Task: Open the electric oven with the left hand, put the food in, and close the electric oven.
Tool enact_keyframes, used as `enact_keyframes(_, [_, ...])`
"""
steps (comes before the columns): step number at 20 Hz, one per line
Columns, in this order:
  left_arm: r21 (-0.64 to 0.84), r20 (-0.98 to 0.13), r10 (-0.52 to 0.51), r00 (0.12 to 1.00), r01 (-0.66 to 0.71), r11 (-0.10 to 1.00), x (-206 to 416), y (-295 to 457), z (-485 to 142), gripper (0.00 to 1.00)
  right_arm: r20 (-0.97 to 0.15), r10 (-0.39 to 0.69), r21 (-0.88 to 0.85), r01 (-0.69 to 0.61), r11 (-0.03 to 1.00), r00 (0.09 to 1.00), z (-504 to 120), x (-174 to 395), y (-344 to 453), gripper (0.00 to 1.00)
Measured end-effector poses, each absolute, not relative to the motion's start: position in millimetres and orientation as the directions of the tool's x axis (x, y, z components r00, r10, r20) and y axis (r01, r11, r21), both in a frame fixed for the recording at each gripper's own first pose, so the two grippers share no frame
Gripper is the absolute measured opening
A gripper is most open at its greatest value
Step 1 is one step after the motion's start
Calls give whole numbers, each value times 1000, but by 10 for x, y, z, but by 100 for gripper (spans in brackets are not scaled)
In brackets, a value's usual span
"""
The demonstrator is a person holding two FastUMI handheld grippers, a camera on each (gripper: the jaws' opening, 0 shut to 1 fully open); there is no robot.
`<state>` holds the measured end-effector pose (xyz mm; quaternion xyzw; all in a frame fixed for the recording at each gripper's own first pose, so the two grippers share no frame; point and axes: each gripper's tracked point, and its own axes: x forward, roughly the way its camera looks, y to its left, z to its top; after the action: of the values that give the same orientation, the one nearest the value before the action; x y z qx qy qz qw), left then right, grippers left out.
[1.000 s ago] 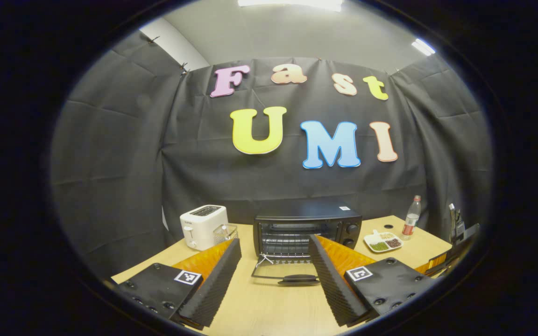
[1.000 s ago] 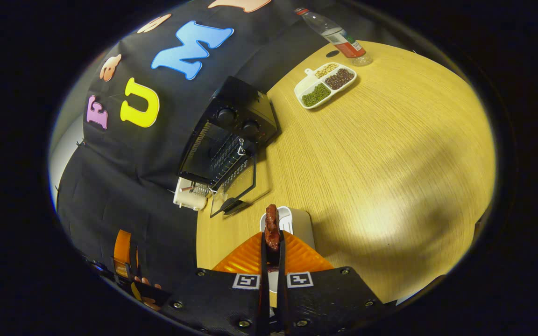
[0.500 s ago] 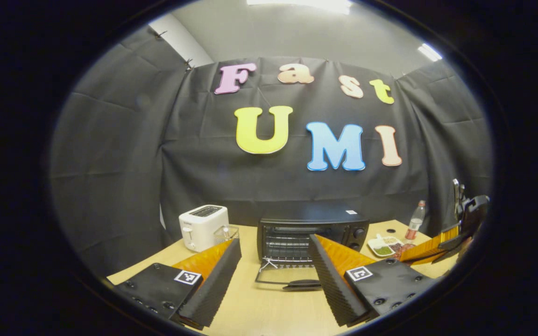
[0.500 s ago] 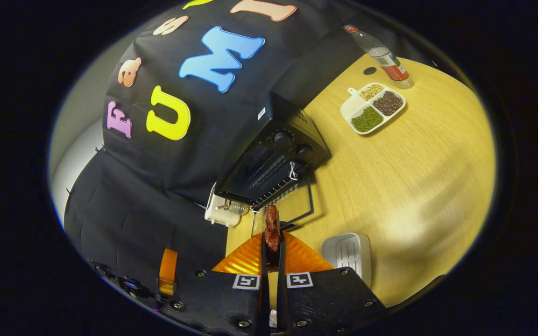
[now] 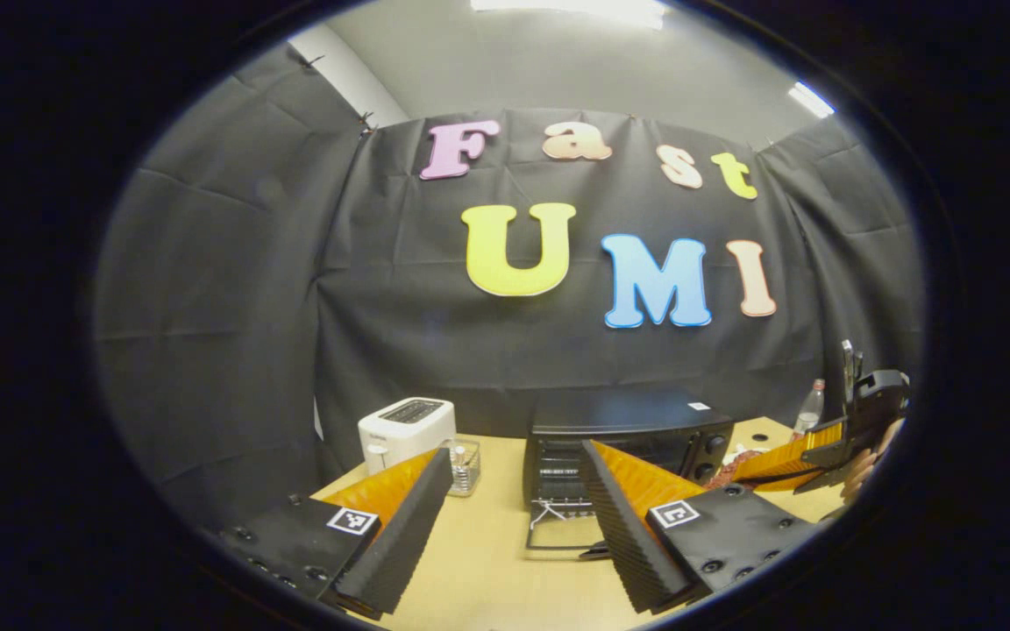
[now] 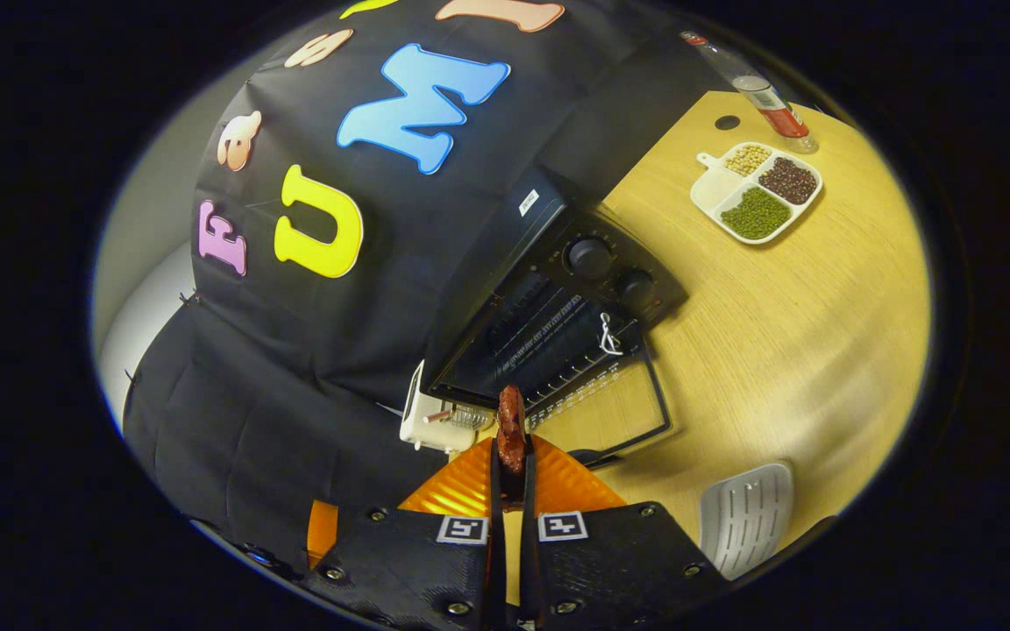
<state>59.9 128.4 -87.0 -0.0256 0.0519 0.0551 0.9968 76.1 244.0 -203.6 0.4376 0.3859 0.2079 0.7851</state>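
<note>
Since 1 s ago the right gripper [image 6: 510, 491] is carrying the food [image 6: 510, 428] off the white slotted tray [image 6: 746, 517] and swinging in twd the electric oven [image 6: 558, 298]; that tray, under the fingers before, is now sitting off to the right near the table edge, and the oven is looming much bigger w/ its mouth just past the food tip. In the left gripper view the oven [image 5: 636, 434] is sliding rightward vs a moment ago, so the left gripper [image 5: 514, 526] is pulling back left, fingers spread wide, holding nothing, and the right gripper [image 5: 785, 460] is coming in beside the oven's knob side. Meaning, prob: door step done, insertion is underway, closing is still to do. Right fingers are pinching the food from both sides. Food is looking like a dark reddish-brown, lumpy, glossy strip standing upright above the fingertips, held in the air in front of the dropped glass door [image 6: 610, 407], approx level w/ the wire rack [image 6: 549, 337].
</note>
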Motion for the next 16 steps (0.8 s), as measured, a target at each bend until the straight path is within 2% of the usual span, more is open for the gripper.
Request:
enact_keyframes(3, [-38, -113, 122, 986, -127, 991, 676, 1472, -915, 97, -412, 643, 837, -10, 547, 646, -2091, 954, 2632, 7])
enact_keyframes(4, [-36, -113, 125, 986, -130, 991, 700, 1527, -929, 100, -407, 635, 835, -15, 551, 656, -2120, 1025, 2700, 7])
enact_keyframes(8, [-21, -132, 141, 981, -145, 989, 724, 1687, -983, 94, -376, 620, 845, -19, 535, 689, -2224, 1277, 2926, 6])
enact_keyframes(9, [-22, -137, 143, 980, -147, 989, 736, 1706, -1018, 97, -376, 614, 843, -18, 537, 694, -2274, 1342, 2967, 6])
enact_keyframes(16, [-4, -179, 175, 968, -179, 984, 733, 1945, -1170, 97, -364, 551, 852, 29, 523, 751, -2560, 1873, 3198, 6])
